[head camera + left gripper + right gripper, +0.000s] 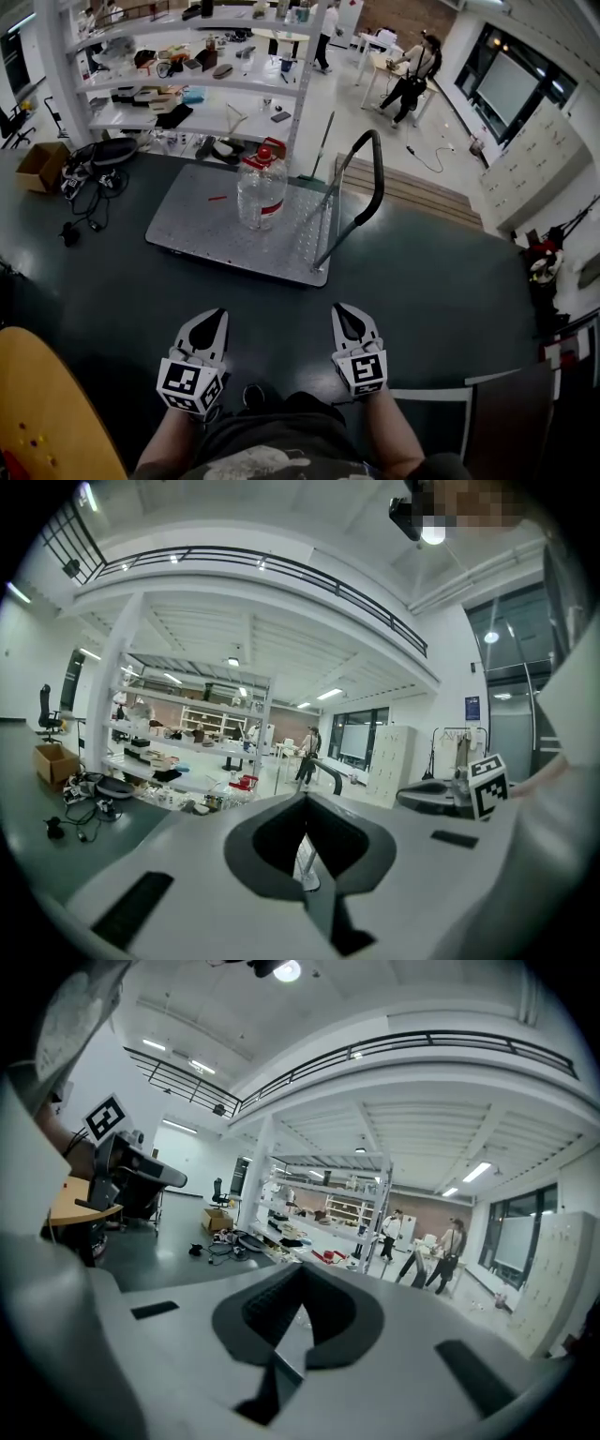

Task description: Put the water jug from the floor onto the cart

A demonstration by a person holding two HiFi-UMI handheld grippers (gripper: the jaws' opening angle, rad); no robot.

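Saw the water jug upright on the cart, straight ahead of both grippers and well apart from them. Found the left gripper closed, jaws together, nothing between them. Found the right gripper closed and empty as well. Noted the cart handle ahead, slightly right of the right gripper.

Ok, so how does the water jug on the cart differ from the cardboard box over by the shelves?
The water jug is clear plastic with a red cap; the cardboard box is brown and opaque. The water jug stands upright on the cart platform; the cardboard box sits on the dark floor, off to its left. The jug is capped, while the box looks open-topped. Both stand free, with nothing gripping them.
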